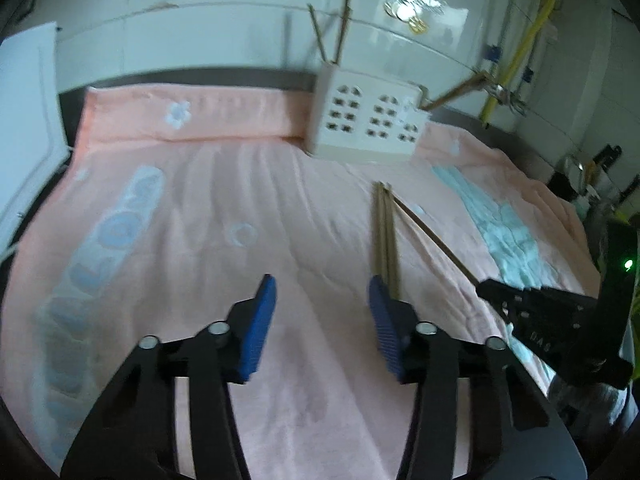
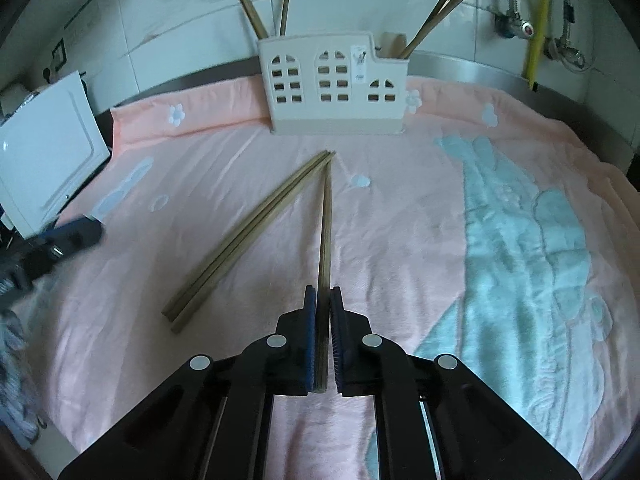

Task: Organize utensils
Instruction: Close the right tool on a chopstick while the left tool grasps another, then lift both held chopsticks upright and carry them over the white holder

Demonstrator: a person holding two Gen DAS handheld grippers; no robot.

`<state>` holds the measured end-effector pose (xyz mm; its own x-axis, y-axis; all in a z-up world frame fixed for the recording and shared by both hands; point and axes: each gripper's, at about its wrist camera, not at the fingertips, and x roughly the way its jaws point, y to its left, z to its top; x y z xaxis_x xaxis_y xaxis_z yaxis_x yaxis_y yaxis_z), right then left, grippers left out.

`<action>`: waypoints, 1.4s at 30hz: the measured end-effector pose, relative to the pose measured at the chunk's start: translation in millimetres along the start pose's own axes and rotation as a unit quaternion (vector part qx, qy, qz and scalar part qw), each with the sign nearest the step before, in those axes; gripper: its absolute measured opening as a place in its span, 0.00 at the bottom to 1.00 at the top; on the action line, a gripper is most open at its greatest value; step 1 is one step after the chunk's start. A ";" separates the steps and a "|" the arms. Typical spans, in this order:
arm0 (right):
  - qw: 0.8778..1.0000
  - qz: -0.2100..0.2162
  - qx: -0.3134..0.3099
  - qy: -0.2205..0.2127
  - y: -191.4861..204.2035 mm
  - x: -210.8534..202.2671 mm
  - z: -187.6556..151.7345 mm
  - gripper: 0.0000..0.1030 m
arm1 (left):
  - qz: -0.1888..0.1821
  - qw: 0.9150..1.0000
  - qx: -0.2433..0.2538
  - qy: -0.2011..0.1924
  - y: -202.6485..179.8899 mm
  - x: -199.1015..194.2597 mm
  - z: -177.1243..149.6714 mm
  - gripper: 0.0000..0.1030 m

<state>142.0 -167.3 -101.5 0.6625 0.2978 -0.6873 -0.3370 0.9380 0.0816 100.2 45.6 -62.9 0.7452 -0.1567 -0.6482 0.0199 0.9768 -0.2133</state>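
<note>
A single wooden chopstick (image 2: 326,220) runs forward along the pink towel, and my right gripper (image 2: 323,292) is shut on its near end. Two more chopsticks (image 2: 248,236) lie side by side to its left, their far tips meeting the held one's tip. The white utensil holder (image 2: 332,92) with window cut-outs stands upright at the back, with chopsticks (image 2: 432,20) sticking out of it. In the left wrist view my left gripper (image 1: 322,292) stands open over bare towel, nothing between its blue pads. The lying pair (image 1: 384,236) starts just beyond its right fingertip.
A pink towel (image 2: 400,240) with a pale blue pattern covers the counter. A white appliance (image 2: 44,152) sits at the left edge. Tiled wall, a yellow pipe (image 2: 538,20) and metal taps (image 2: 516,28) stand behind the holder.
</note>
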 end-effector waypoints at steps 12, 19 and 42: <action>1.000 0.010 0.007 -0.014 -6.2 -13.7 -3.3 0.06 | -0.039 0.997 0.031 0.061 -39.5 53.2 -4.3 0.13; 1.000 0.012 0.011 -0.012 -9.5 -14.5 -4.6 0.06 | -0.037 0.996 0.031 0.080 -42.5 72.6 -1.3 0.11; 1.000 0.013 0.010 -0.018 -13.5 -17.9 -4.0 0.06 | -0.016 0.996 0.034 0.082 -42.9 82.5 0.6 0.07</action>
<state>132.0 -186.0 -93.2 0.6779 0.3288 -0.6575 -0.3417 0.9328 0.1142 161.3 -9.1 -106.8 0.6246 -0.2042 -0.7538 0.0910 0.9777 -0.1895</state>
